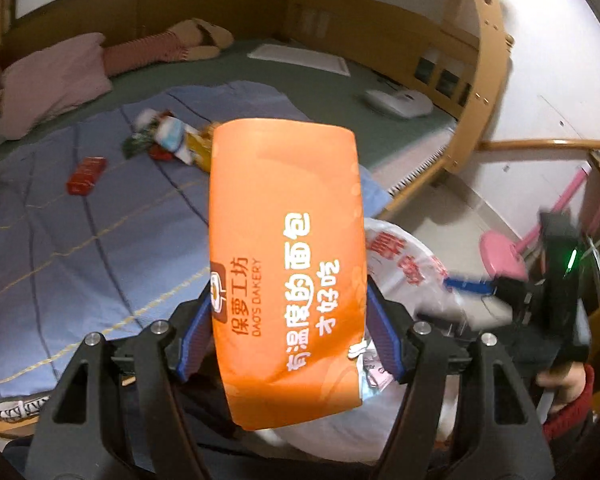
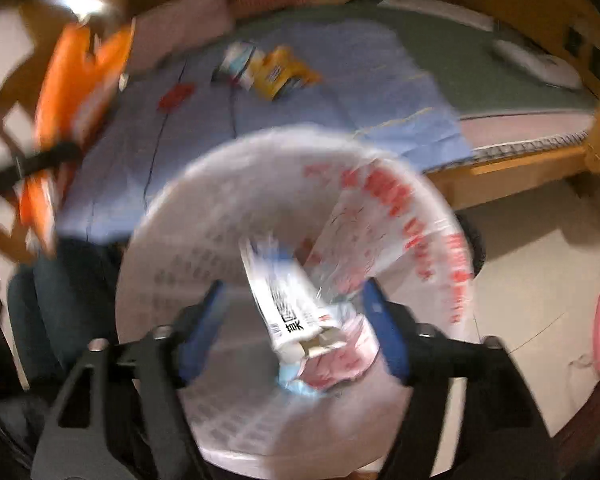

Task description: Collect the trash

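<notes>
While wrappers [image 1: 168,140] remain on the bed [image 1: 80,240], collecting is half done.
Left gripper [image 1: 288,336] clamps an orange bag [image 1: 284,208]; right gripper [image 2: 296,332] gapes, carton [image 2: 288,300] loose over the bin [image 2: 204,200].

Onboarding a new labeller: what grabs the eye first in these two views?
The orange bakery bag fills the left wrist view, clamped in the left gripper. In the right wrist view a white carton sits between the open right gripper's fingers, over the white bin liner. Wrappers litter the blue sheet behind.
</notes>
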Demonstrator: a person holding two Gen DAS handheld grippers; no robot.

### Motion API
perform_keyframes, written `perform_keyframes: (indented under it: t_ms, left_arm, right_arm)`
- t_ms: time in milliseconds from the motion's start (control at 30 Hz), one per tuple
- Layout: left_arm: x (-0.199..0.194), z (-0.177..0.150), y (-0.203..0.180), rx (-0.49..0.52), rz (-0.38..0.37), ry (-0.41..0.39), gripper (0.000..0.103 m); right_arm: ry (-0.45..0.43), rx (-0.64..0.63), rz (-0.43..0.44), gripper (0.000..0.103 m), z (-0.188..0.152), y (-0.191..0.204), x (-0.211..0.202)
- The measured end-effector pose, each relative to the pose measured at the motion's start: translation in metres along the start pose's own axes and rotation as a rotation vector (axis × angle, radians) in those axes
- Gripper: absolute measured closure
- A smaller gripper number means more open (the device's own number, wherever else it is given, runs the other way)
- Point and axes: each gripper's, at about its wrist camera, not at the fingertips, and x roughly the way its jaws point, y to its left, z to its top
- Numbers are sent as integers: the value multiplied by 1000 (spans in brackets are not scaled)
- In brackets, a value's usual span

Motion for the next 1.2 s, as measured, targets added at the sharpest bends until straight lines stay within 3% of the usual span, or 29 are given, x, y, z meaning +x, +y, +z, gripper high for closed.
perform_keyframes:
  t_ms: [133, 167, 200, 333, 433, 600, 733, 933, 967, 1100, 1200]
  left_arm:
    - [19, -8, -21, 73, -94, 75, 30]
    - [27, -11, -25, 92, -122, 103, 17]
    - [32, -14, -27, 97, -130, 116, 12]
    - [44, -14, -15, 61, -133, 136, 9]
    - [43, -6, 13, -16, -89, 103, 8]
    - [39, 17, 98, -132, 119, 66, 8]
    - [38, 37, 175, -241, 264, 41, 8]
    - [53, 46, 268, -328, 355, 25, 8]
    - [61, 44, 283, -333, 364, 35, 8]
    - [83, 20, 333, -381, 362, 48, 8]
    - [89, 1, 364, -560, 323, 134, 8]
  right_arm:
    - [-152, 136, -77, 28, 9, -33, -34]
    - [-169, 156, -90, 27, 10, -39, -38]
    - [-185, 183, -101, 26, 11, -47, -43]
    - [-191, 237, -106, 25, 12, -59, -42]
    - [-170, 256, -98, 25, 25, -64, -34]
    - [-134, 205, -79, 25, 54, -44, -13]
    - [-85, 161, 25, 25, 103, -8, 21]
    - [-36, 175, 183, 25, 199, 39, 100]
    - [-22, 185, 182, 25, 213, 44, 119]
    - [-3, 161, 12, 25, 263, 60, 206]
    - [24, 134, -71, 25, 276, 63, 253]
